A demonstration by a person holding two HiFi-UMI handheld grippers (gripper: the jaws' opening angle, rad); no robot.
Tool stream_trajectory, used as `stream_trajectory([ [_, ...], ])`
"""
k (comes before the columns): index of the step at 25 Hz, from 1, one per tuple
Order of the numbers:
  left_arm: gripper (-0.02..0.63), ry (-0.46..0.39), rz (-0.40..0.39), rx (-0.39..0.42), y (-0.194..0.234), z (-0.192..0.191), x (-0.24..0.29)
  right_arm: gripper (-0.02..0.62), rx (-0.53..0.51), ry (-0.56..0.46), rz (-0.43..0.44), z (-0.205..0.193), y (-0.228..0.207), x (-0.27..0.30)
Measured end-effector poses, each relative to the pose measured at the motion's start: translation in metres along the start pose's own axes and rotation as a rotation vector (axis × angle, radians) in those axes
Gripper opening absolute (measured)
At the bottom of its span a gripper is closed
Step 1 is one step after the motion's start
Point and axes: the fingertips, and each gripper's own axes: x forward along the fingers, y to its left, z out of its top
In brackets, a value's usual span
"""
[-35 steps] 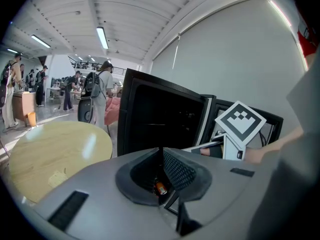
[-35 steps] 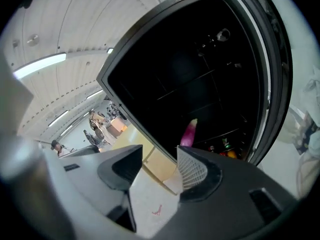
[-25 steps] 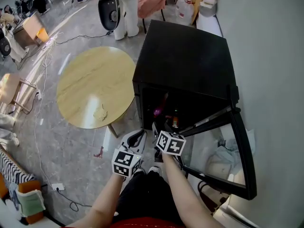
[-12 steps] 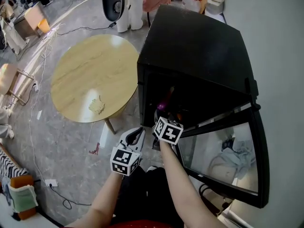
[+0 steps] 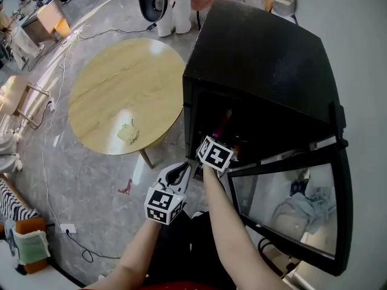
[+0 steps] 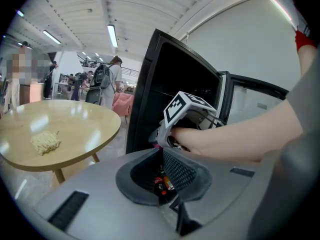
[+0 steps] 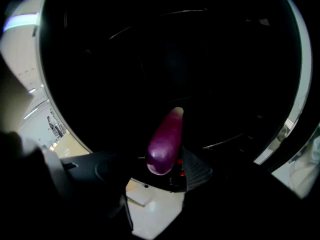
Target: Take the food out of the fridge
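Right claw point(image 7: 162, 176): released, just opening; eggplant point(image 7: 166, 141) between jaws, 12 o'clock, ready for grasping.
Left claw point(image 6: 161, 170): released, spare.

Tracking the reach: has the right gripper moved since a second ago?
Yes. The right gripper advanced toward the fridge opening, jaws just opening, eggplant ahead, ungripped.

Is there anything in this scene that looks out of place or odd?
Yes. A clump of pale noodles lies bare on the round table, with no plate or bowl under it. A small red thing also lies on the floor near the table; I cannot tell what it is.
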Motion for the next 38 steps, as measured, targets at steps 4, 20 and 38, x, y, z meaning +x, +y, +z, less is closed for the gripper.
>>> stream_trajectory([
  [4,0.012,0.004,0.004,-0.010,0.006,0.000,0.002,0.253,0.065,0.032,-0.059,-0.002,-0.010,0.009],
  [20,0.012,0.026,-0.002,-0.044,-0.002,0.027,-0.010,0.215,0.107,-0.007,-0.034,0.006,-0.023,-0.029],
  [38,0.012,0.037,0.000,-0.067,-0.024,0.101,-0.031,0.215,0.113,-0.001,0.027,0.030,0.000,-0.123],
])
